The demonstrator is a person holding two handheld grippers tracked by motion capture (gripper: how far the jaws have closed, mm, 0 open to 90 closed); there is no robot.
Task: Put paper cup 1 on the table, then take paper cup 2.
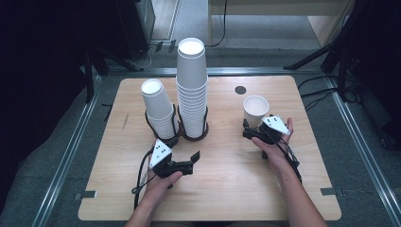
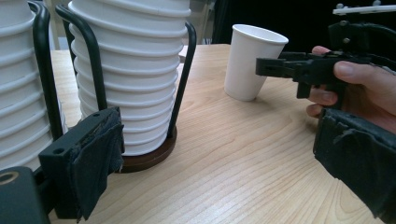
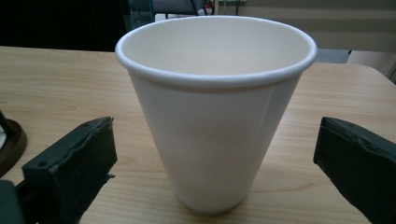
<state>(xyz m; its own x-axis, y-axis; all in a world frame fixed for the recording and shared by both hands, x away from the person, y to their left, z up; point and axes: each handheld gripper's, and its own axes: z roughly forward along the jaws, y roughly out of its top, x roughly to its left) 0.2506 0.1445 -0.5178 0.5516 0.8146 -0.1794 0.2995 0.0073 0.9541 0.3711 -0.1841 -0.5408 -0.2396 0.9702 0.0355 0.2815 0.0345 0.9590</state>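
While the single paper cup [image 3: 215,112] stands upright right of the cup stacks [image 1: 192,90], the right gripper [image 1: 251,128] brackets it, jaws spread apart; the left gripper [image 1: 189,161] waits released, farther off.
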